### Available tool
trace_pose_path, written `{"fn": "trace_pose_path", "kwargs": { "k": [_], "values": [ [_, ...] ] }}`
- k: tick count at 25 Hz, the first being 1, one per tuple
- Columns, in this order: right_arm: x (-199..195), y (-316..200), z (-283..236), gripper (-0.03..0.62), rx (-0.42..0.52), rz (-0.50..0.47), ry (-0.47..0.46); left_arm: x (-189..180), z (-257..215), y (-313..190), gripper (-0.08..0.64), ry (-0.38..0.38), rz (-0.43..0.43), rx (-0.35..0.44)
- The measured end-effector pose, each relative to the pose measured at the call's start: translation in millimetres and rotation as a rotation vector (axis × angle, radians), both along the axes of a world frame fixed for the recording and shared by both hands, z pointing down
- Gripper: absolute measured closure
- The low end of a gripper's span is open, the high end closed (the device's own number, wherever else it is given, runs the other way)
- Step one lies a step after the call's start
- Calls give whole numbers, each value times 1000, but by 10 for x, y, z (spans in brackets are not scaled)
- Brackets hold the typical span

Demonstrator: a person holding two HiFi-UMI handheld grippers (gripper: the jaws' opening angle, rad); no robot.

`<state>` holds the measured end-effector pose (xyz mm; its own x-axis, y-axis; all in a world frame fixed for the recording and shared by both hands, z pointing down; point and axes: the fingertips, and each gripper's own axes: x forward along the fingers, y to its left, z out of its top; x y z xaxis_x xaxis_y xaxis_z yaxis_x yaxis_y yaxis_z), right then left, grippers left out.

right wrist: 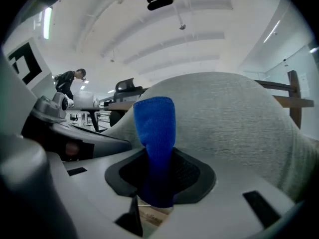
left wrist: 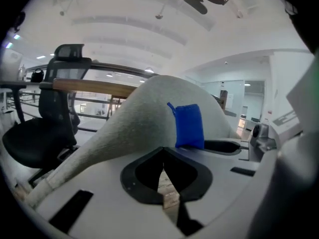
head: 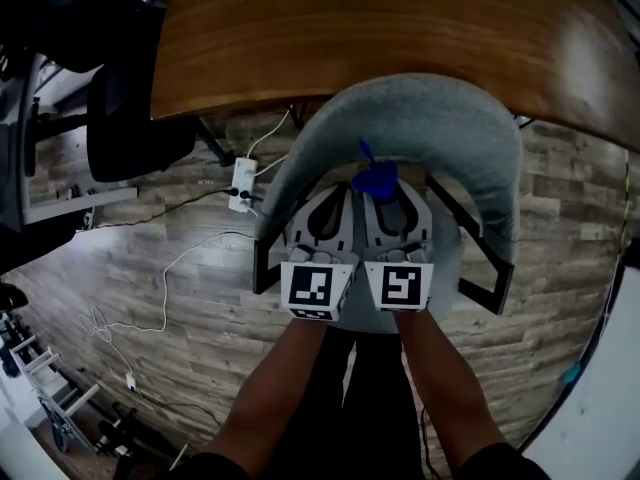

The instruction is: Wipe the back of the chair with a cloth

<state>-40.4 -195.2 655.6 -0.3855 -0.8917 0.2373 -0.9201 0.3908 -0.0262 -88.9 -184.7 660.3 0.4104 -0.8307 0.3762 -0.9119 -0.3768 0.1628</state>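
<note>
Two grippers sit side by side in the head view. My left gripper and my right gripper point at the gray chair back. The blue cloth is at the right one's tip, just by the chair back. A brown bench is past the chair.

From the left gripper view, its jaws are pressed together with nothing in them. The cloth shows off to one side.

From the right gripper view, the jaws pinch the cloth, and it stands up in front of the chair back. I cannot tell if it touches.

I think the wiping step is just about to start. Next I should push the cloth onto the chair back and rub along the curve, holding tight so the cloth does not slip out.
</note>
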Motion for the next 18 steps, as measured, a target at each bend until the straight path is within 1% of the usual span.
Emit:
{"fn": "trace_pose_path", "kwargs": {
  "k": [5, 7, 11, 15, 18],
  "values": [
    [-434, 76, 44, 465, 13, -133, -30, -451, 49, 138, 552, -54, -157, 29],
    [-541, 107, 111, 465, 1, -173, -34, -577, 47, 186, 552, -43, -206, 32],
    [-760, 137, 219, 465, -5, -252, -48, -726, 66, 246, 552, -5, -274, 18],
    [-923, 138, 290, 465, 7, -319, -47, -856, 73, 289, 552, -2, -352, 4],
    [-1016, 123, 303, 465, 16, -360, -62, -893, 72, 265, 552, -4, -367, 20]
  ]
}}
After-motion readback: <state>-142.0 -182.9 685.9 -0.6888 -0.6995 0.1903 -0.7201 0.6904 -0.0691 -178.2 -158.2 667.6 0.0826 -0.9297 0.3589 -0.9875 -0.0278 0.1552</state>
